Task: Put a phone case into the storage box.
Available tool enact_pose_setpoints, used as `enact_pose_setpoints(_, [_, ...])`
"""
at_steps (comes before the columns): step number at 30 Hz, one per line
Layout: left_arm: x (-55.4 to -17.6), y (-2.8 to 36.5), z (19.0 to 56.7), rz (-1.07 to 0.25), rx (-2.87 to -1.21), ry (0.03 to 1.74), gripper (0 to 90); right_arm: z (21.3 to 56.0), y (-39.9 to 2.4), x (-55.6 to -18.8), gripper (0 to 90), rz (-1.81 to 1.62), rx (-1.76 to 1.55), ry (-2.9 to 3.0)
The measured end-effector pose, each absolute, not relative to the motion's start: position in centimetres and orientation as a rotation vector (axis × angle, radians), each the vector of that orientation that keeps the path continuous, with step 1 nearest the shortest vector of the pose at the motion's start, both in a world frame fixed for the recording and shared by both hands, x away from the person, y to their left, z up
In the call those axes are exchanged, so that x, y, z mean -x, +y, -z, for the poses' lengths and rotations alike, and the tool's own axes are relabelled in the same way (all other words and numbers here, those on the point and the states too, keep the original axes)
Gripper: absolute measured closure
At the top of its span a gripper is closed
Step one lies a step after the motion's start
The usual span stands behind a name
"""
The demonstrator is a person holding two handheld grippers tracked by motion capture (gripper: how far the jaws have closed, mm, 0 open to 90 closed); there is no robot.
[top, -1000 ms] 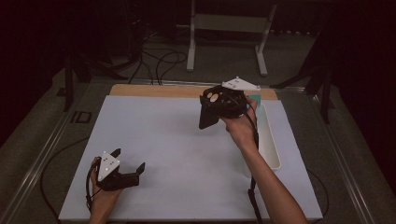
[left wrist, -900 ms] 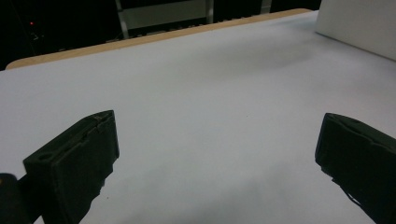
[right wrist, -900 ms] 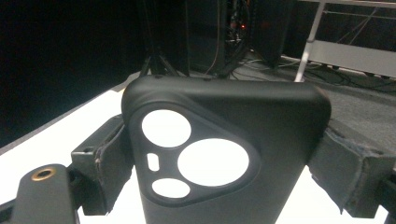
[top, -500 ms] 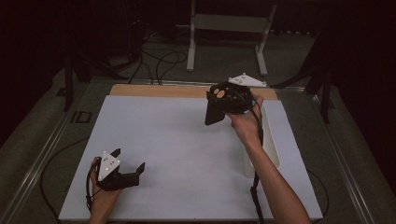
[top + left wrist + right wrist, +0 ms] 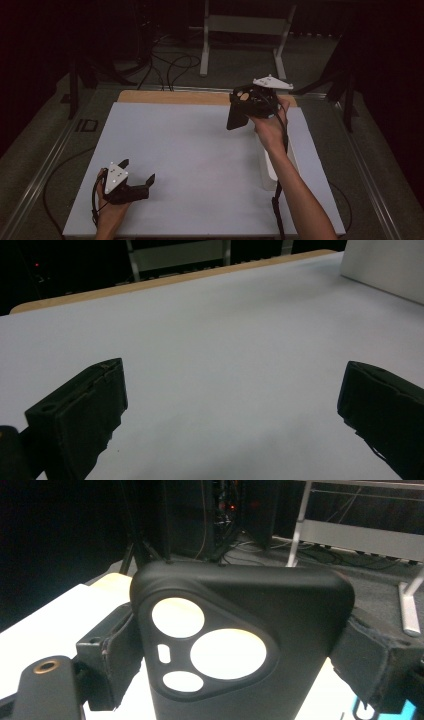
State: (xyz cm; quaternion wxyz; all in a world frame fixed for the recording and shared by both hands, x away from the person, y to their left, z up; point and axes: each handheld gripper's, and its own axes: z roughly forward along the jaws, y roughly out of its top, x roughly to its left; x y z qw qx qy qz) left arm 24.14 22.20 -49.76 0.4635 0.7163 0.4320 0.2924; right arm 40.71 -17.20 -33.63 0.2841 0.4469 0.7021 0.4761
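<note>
One phone case (image 5: 240,645) gripped, table (image 5: 200,150) clear

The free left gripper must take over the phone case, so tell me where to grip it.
Grip the phone case by its long side edges at the lower end, coming from below. The right gripper clamps the end with the camera holes, so the hanging end is free. The left gripper is open.

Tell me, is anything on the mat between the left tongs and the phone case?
Nothing: in the high view, bare white mat separates the left tongs from the phone case held by the right tongs.
</note>
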Motion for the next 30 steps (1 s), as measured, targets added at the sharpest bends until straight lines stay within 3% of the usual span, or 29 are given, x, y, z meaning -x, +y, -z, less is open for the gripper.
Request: enact_pose_setpoints(30, [-24.1, 22.1, 49.8, -0.721, -1.763, 1.059, 0.4, 32.8, -20.7, -42.1, 14.1, -1.185, -1.265, 1.786])
